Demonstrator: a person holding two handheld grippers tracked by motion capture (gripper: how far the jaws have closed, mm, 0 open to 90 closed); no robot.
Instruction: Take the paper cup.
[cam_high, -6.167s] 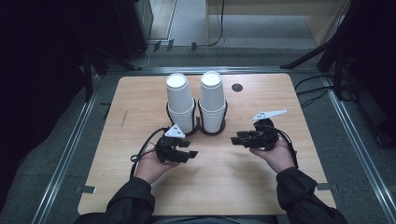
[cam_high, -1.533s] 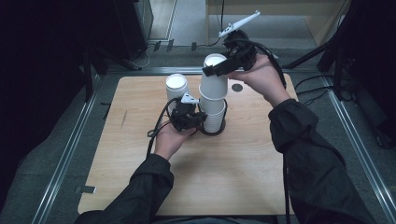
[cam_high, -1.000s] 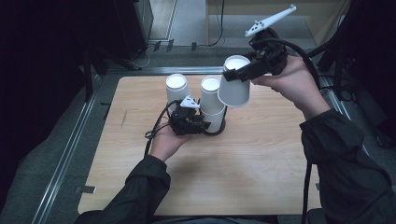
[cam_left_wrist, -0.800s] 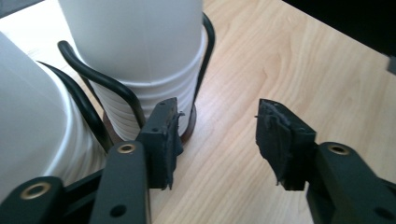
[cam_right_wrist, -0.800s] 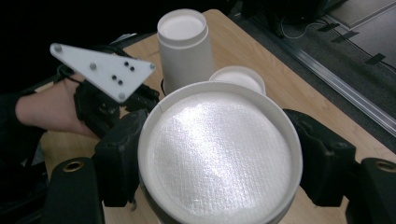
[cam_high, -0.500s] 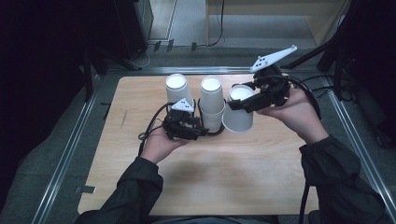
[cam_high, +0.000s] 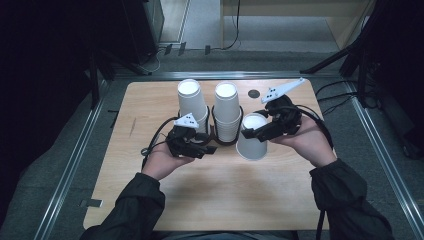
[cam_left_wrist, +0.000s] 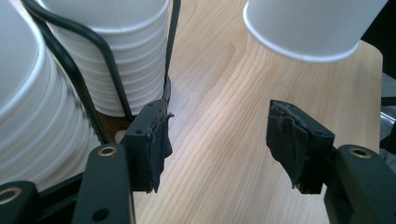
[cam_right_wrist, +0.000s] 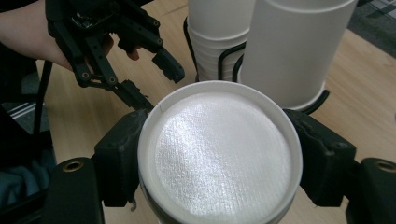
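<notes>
Two upside-down stacks of white paper cups, left stack (cam_high: 191, 102) and right stack (cam_high: 227, 110), stand in a black wire holder (cam_high: 220, 141) on the wooden table (cam_high: 220, 195). My right gripper (cam_high: 256, 134) is shut on a single upside-down cup (cam_high: 251, 145), low beside the right stack; its pads clamp the cup (cam_right_wrist: 219, 154) near its base. My left gripper (cam_high: 209, 146) sits at the holder's front. Its jaws have just been opening and stand apart over bare wood (cam_left_wrist: 219, 140) with nothing between them. The held cup (cam_left_wrist: 308, 28) hangs ahead of it.
A small dark round mark (cam_high: 254, 93) lies on the table behind the stacks. The left gripper's black cable (cam_high: 152, 142) loops over the wood at the left. Metal rails (cam_high: 75, 165) run along the table's sides.
My right gripper brought the single cup down from above the right stack to the table's level beside it. My left gripper drew back a little from the holder and its jaws widened.
</notes>
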